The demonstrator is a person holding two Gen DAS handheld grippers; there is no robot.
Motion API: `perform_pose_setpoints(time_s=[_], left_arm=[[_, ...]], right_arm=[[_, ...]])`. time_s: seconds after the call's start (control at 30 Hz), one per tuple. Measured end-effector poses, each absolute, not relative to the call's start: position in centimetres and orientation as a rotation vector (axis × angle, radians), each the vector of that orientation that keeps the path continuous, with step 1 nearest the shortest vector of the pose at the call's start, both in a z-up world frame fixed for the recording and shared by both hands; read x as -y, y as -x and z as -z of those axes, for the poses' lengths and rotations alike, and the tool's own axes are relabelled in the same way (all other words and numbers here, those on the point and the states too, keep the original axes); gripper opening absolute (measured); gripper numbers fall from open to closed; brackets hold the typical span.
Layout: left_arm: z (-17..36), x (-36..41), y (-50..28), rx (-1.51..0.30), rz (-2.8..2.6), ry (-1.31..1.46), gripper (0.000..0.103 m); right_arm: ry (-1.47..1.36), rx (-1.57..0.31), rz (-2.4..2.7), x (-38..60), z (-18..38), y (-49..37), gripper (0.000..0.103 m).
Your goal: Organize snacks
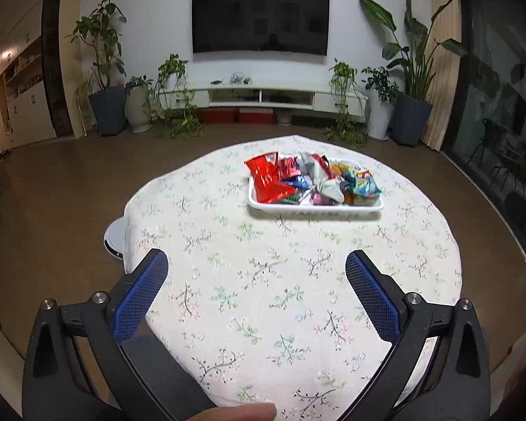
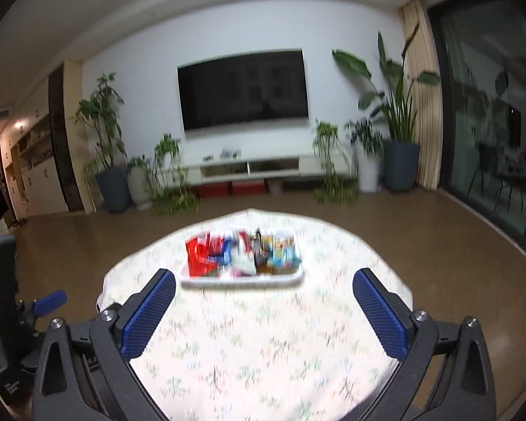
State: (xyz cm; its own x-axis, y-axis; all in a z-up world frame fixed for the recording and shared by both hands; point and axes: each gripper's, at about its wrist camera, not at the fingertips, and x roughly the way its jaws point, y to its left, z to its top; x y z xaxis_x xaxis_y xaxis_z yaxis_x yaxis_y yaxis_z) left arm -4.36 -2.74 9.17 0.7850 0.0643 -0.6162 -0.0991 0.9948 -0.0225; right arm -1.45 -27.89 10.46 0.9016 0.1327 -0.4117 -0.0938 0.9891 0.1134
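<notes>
The shallow white plastic tray [image 1: 315,207] sits toward the far edge of the round table with its floral-print cloth [image 1: 263,298], and the crinkly foil and paper snack packets [image 1: 312,179] — a large red foil bag [image 1: 268,179] at the tray's left end, blue-and-yellow ones at its right — are all heaped inside it; none shows on the cloth itself. That fits either a jumbled pile waiting to be sorted or snacks gathered in, so the pictures do not settle which. The left gripper [image 1: 256,266] and the right gripper [image 2: 263,284] both hover over the near edge, fingers spread wide, holding nothing. Any reach should go in low over the tray's near rim and pinch one packet by a crimped end — the overlapping foil is likely to slide and drag neighbours. The right wrist view is blurred. The cloth between grippers and tray is bare; nothing blocks the way.
</notes>
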Motion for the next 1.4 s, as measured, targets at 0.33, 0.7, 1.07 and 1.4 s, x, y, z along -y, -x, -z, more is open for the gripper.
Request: perform_pose_setpoints(time_s=[0.33, 0.7, 1.07, 1.4], left_arm=[[-6.9, 1.7, 2.1, -0.72, -0.086, 0.074, 0.103], [-5.9, 1.4, 1.1, -0.744, -0.078, 0.072, 0.103], [-5.7, 1.4, 1.1, -0.746, -0.078, 0.066, 0.103], [-5.6, 1.4, 1.1, -0.747, -0.079, 0.066, 0.103]], right_arm=[[-0.048, -0.498, -0.135, 26.2, -7.9, 1.5, 0.103], [-0.035, -0.524, -0.132, 25.7, -7.7, 1.0, 0.103], [-0.026, -0.536, -0.14, 25.2, -7.4, 1.0, 0.103], [-0.024, -0.54, -0.141, 25.2, -7.4, 0.9, 0.103]])
